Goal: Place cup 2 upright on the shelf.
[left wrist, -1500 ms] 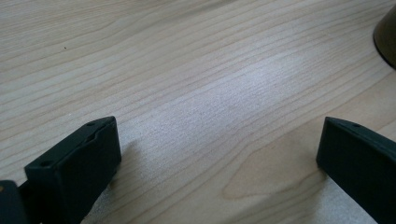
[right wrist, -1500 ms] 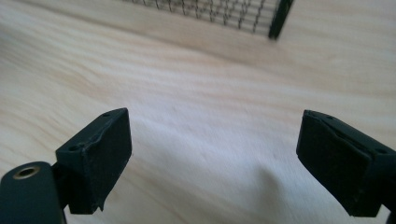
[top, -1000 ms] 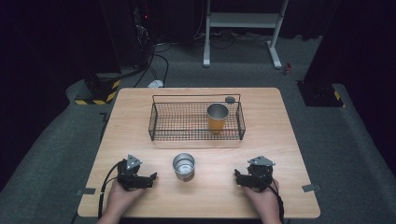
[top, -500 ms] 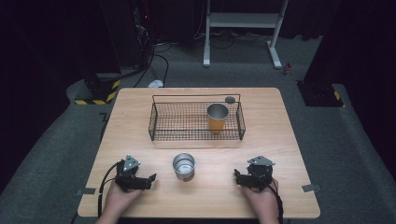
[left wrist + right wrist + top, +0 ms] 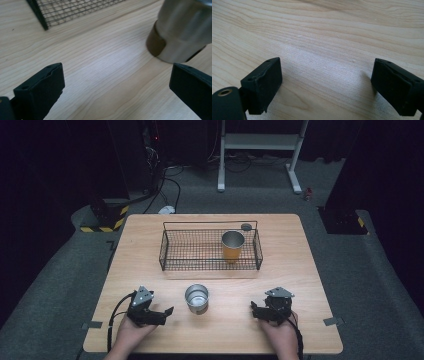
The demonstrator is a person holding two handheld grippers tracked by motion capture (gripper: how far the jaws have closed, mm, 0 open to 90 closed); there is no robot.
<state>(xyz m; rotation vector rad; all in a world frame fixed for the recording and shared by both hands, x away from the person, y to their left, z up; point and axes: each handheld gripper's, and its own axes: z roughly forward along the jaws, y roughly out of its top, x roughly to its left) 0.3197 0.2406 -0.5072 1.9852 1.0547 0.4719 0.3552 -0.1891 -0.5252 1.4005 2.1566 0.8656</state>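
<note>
Dark room, grey carpet floor [image 5: 60,285] round a light wood table [image 5: 300,265], white metal stand legs [image 5: 295,167] at the back, cables and a yellow-black striped block [image 5: 107,222] off the far left corner.

Left gripper [image 5: 167,312] sits low at the near left of the table, jaws spread wide with bare wood between them; its own view shows both black fingers [image 5: 41,88] apart and the steel cup [image 5: 182,32] just past the right one, not touching. Right gripper [image 5: 253,309] at the near right, jaws likewise wide apart, gripping nothing; its fingers [image 5: 263,80] frame plain wood grain.

Steel cup [image 5: 196,298] stands upright on the table between the two grippers, nearer the left one, open mouth up, shiny brushed metal, darker band at the base, looks empty.

Behind it, black wire basket [image 5: 172,257] across the table middle, nothing between cup and basket. Inside its right end stands a second cup [image 5: 232,246], metal rim, orange-tan body, upright. Small dark round thing [image 5: 246,226] just behind the basket's far right corner, too small to tell what.
</note>
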